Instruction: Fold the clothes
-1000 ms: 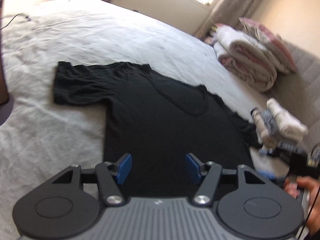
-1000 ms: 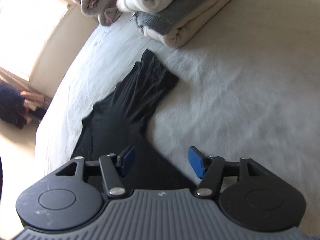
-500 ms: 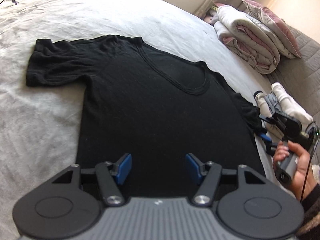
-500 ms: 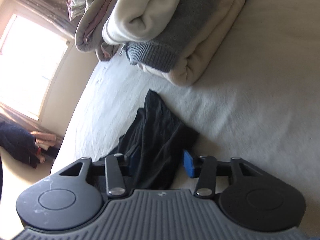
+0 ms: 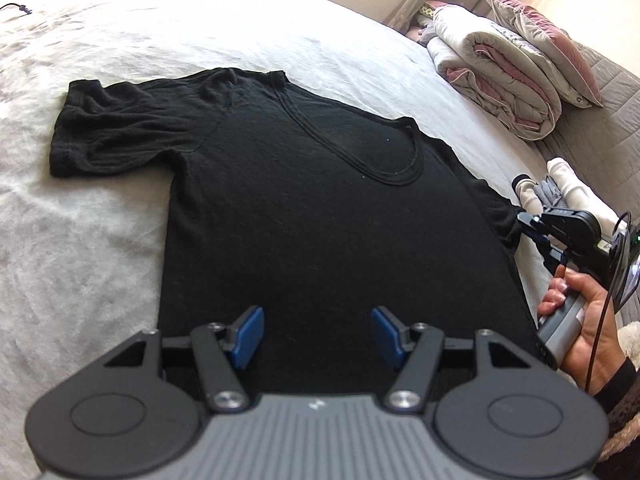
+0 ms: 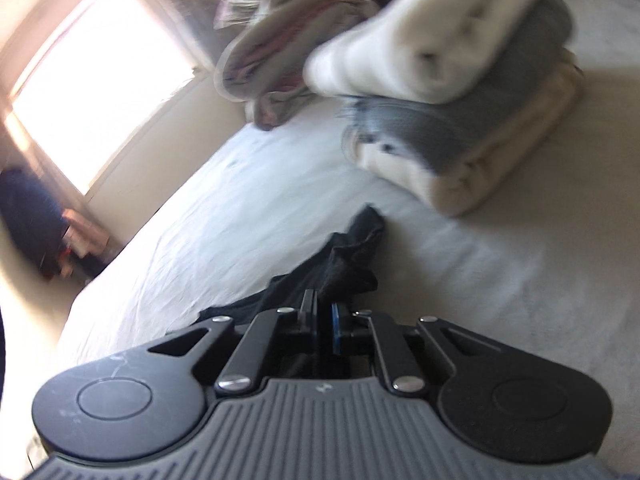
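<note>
Partly, the black short-sleeved cotton T-shirt [image 5: 304, 208] is hidden: its hem disappears beneath the left gripper [image 5: 316, 334], and its far sleeve bunches into the right gripper [image 6: 324, 316], whose blue pads are closing on that crumpled sleeve fabric. The right wrist view is smeared with blur. The shirt lies flat, scoop neckline up, on the white quilted bedspread [image 5: 80, 240], straight ahead of the left gripper, whose blue-padded fingers [image 5: 248, 336] stand apart with nothing between them. Beyond the right gripper sits a folded stack of cream and grey knit clothes [image 6: 460, 120]; a rolled pink-and-white duvet [image 5: 496, 84] lies farther off. A hand [image 5: 580, 320] holds the right gripper's handle.
</note>
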The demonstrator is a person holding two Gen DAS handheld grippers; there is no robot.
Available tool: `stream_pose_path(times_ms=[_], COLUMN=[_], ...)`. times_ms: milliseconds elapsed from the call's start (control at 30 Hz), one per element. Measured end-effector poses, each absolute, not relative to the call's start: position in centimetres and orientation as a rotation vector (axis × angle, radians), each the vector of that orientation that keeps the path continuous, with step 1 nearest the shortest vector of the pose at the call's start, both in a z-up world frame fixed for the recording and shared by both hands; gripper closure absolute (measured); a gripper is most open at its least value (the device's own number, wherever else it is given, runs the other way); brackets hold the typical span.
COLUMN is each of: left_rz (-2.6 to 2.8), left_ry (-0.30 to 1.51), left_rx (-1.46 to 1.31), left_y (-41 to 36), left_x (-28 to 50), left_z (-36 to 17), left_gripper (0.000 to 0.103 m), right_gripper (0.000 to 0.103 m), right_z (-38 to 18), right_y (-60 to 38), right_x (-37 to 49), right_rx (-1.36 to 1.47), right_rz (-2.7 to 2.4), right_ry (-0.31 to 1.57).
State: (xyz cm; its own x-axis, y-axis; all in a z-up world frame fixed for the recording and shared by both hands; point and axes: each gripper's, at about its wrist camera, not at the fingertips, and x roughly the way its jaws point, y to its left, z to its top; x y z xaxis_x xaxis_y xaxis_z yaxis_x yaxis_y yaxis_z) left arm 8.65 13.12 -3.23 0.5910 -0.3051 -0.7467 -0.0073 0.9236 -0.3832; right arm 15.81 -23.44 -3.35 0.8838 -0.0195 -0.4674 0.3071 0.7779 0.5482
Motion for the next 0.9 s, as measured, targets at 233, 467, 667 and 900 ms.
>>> stream_pose_path(times_ms=[233, 467, 667, 900], left_rz=[-0.176, -0.18, -0.18, -0.176], left_ry=[0.928, 0.929, 0.925, 0.92], left_rx=[-0.359, -0.371, -0.365, -0.356], left_y=[13.0, 13.2, 13.1, 13.0], left_x=[8.9, 8.9, 9.0, 9.2], left_z=[-3.3, -3.3, -3.4, -3.5], left_gripper=[0.041, 0.041, 0.041, 0.041], right_gripper=[0.094, 0.094, 0.088, 0.064], right_z=[-2.8, -3.2, -3.8, -2.9], right_y=[-19.1, -15.2, -12.9, -14.2], right_x=[15.7, 15.9, 15.3, 14.8], right_rx=[0.362, 0.068, -0.121, 0.026], right_rz=[0.039, 0.256, 0.338, 0.368], right_ry=[0.455, 0.55, 0.625, 0.625])
